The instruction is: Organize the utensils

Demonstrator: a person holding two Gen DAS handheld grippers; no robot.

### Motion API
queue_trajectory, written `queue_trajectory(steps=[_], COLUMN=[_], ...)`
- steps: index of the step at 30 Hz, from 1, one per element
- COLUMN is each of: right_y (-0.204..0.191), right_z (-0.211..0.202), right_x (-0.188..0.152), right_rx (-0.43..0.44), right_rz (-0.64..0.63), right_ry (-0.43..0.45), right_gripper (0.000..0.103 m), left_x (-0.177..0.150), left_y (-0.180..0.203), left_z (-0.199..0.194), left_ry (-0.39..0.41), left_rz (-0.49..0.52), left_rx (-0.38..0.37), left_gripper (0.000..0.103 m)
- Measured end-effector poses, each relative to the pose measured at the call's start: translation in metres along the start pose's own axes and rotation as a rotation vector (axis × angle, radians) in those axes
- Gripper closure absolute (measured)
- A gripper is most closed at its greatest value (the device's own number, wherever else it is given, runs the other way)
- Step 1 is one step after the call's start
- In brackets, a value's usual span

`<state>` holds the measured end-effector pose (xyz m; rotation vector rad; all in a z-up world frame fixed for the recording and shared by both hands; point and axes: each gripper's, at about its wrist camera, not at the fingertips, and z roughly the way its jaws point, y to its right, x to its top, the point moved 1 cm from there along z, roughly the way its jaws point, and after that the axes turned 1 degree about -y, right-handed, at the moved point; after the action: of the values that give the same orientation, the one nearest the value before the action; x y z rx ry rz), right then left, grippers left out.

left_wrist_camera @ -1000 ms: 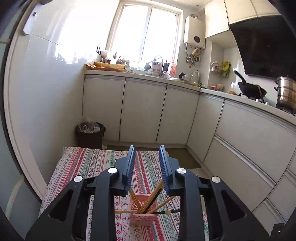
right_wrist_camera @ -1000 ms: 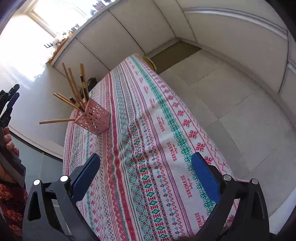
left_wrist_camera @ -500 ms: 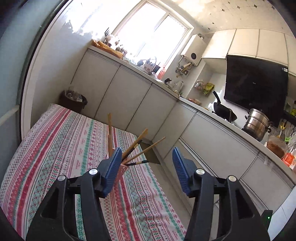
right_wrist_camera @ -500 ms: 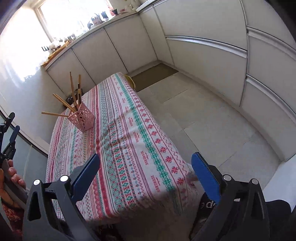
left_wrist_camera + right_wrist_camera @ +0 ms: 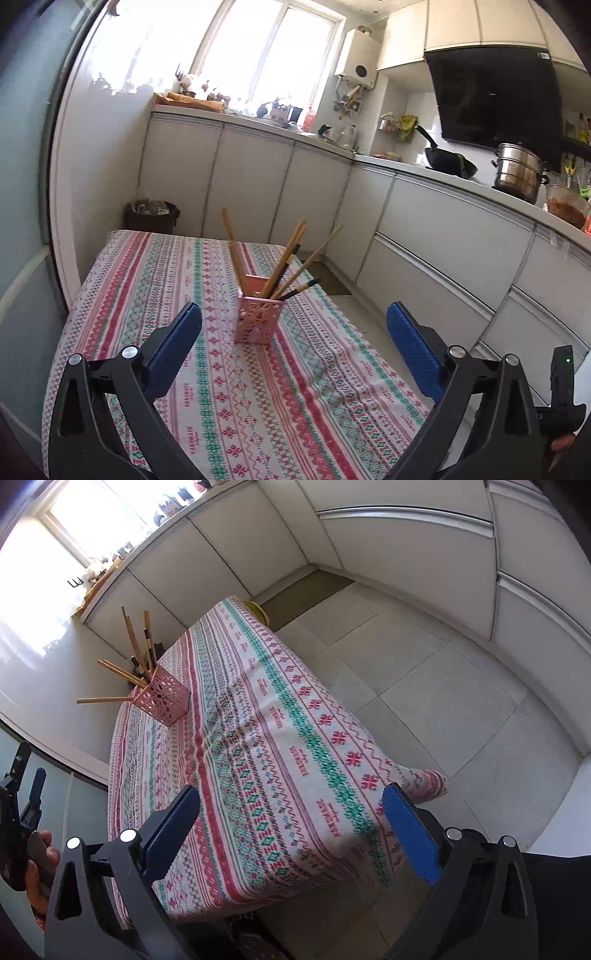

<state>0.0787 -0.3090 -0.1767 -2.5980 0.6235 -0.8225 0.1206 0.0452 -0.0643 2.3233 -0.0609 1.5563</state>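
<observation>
The holder (image 5: 258, 319) of upright chopsticks (image 5: 286, 258) is seen ahead of the just-opened, empty left gripper (image 5: 293, 341), nearer than the open right gripper (image 5: 291, 825).

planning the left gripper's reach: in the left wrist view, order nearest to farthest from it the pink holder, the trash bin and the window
1. pink holder, on the tablecloth just ahead of the left gripper
2. trash bin, on the floor past the table's far end
3. window, above the far counter

Chopsticks (image 5: 284, 258) in holder (image 5: 258, 319), on table (image 5: 147, 280) w/ cloth.
</observation>
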Motion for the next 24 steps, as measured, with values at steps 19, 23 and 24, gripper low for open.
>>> queue_trajectory(steps=[19, 23, 24], right_y=[-0.094, -0.089, -0.087], right_z=[0.063, 0.057, 0.052], right_x=[0.030, 0.028, 0.027], right_rx=[-0.073, -0.025, -0.019], right_rz=[-0.247, -0.237, -0.237], right_ry=[0.216, 0.221, 0.236], right_gripper=[0.007, 0.007, 0.007], left_x=[-0.041, -0.015, -0.008], left_y=[-0.048, -0.023, -0.014], left_z=[0.091, 0.055, 0.042], left_ry=[-0.408, -0.171, -0.090], left_rz=[-0.260, -0.044, 0.011], left_rx=[0.338, 0.476, 0.476], left_gripper=[0.007, 0.007, 0.007])
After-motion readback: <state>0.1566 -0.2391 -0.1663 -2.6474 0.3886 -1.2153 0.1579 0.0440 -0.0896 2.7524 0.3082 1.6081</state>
